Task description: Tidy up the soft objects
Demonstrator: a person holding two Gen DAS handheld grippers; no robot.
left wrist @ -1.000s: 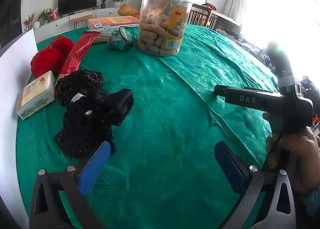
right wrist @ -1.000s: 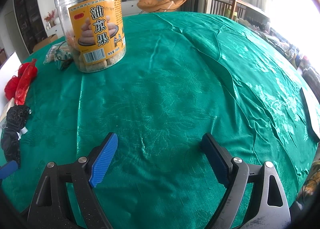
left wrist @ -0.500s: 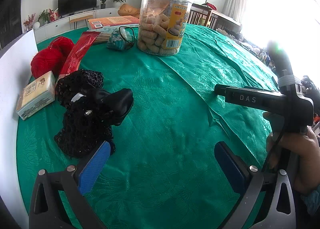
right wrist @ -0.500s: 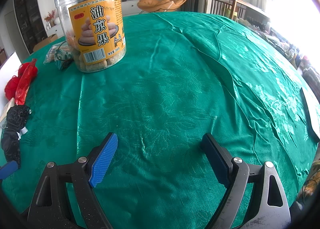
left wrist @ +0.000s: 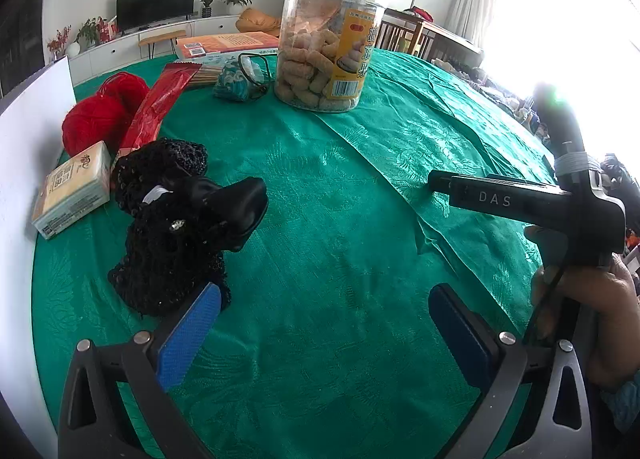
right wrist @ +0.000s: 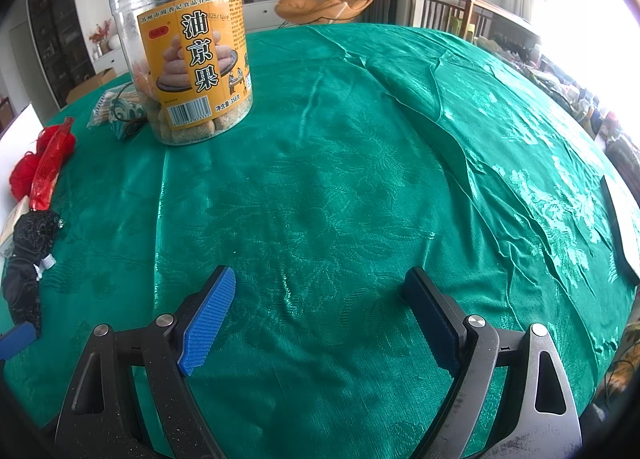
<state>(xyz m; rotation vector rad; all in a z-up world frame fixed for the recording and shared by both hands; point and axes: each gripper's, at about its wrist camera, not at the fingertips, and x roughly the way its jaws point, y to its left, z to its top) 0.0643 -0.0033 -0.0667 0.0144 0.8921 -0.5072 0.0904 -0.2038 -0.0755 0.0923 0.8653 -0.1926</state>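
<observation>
Left gripper (left wrist: 324,323): jaws spread, empty, black knitted bundle (left wrist: 168,227) lying just beside its left finger. Right gripper (right wrist: 320,311): jaws spread, empty, above green tablecloth (right wrist: 360,163). Snack jar (right wrist: 188,47) upright beyond.

A black crocheted bundle (left wrist: 168,235) — net-like, with a glossy black fold, a white tag and a small shiny stud — is seen slumped in a heap on the green tablecloth (left wrist: 340,259), at the table's left side. Two balls of red yarn (left wrist: 102,119) are set behind it, touching each other, near the white board. A small teal patterned pouch (left wrist: 234,83) with a dark cord loop is laid further back — just beside the snack jar (left wrist: 326,43).
</observation>
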